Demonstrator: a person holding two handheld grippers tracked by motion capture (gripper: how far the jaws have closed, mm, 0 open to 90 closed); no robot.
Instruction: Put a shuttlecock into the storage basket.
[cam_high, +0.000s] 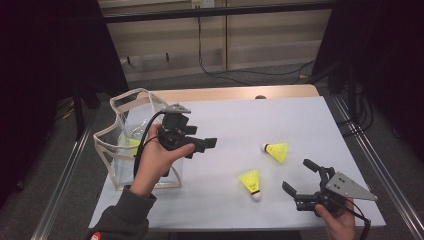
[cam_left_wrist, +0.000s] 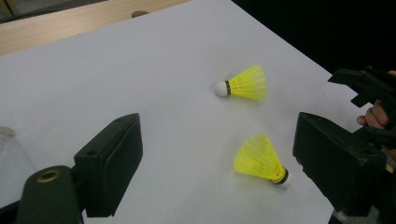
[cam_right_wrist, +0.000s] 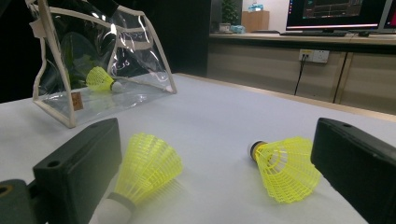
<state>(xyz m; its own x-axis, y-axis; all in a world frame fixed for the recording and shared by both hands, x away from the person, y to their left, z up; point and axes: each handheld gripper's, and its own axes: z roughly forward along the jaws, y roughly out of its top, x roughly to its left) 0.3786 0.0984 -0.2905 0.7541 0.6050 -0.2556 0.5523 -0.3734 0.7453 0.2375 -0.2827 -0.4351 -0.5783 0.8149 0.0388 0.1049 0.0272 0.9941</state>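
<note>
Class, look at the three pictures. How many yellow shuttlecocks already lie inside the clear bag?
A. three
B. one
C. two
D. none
B: the right gripper view shows a single shuttlecock inside the clear bag, while the other two lie out on the table.

yellow mesh shuttlecocks (cam_high: 278, 151) with white tips, clear bag (cam_high: 131, 142) with cream trim, white table (cam_high: 250, 120).
</note>
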